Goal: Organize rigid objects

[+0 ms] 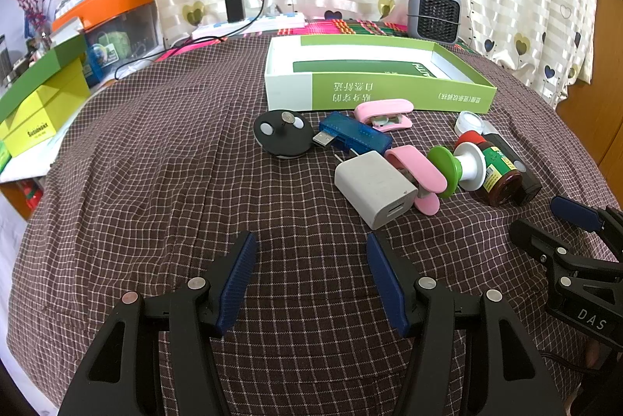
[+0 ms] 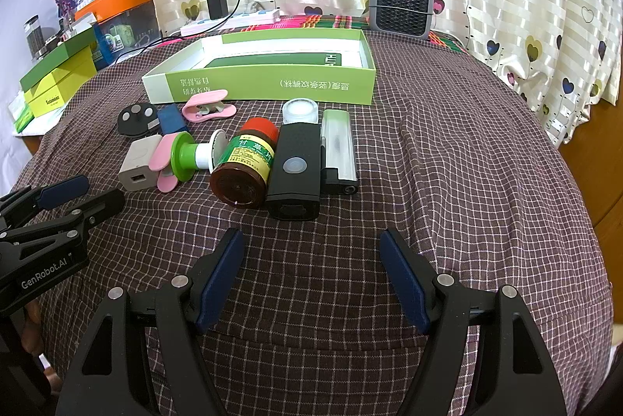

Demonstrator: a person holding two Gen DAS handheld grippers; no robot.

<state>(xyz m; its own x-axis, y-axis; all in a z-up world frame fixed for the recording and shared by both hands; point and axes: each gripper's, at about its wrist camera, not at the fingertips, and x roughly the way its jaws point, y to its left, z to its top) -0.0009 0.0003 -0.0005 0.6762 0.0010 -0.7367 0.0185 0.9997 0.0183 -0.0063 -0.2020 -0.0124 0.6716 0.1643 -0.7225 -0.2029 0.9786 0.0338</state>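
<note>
A green and white open box (image 1: 401, 87) (image 2: 268, 85) lies on the checked cloth. In front of it lie a black round disc (image 1: 282, 134), a blue USB device (image 1: 356, 134), two pink clips (image 1: 383, 112) (image 1: 418, 174), a white charger (image 1: 373, 188) (image 2: 136, 165), a green and white spool (image 1: 455, 169) (image 2: 190, 157), a brown bottle with a red cap (image 2: 247, 163), a black box (image 2: 296, 169), a clear case (image 2: 338, 147) and a small clear jar (image 2: 299, 110). My left gripper (image 1: 311, 252) is open and empty, short of the charger. My right gripper (image 2: 311, 252) is open and empty, short of the black box.
A grey fan heater (image 2: 401, 5) stands at the back before the curtain. A power strip with a black adapter (image 1: 249, 21) lies at the back left. Yellow and green boxes (image 1: 39, 104) and an orange-lidded bin (image 1: 113, 15) stand to the left.
</note>
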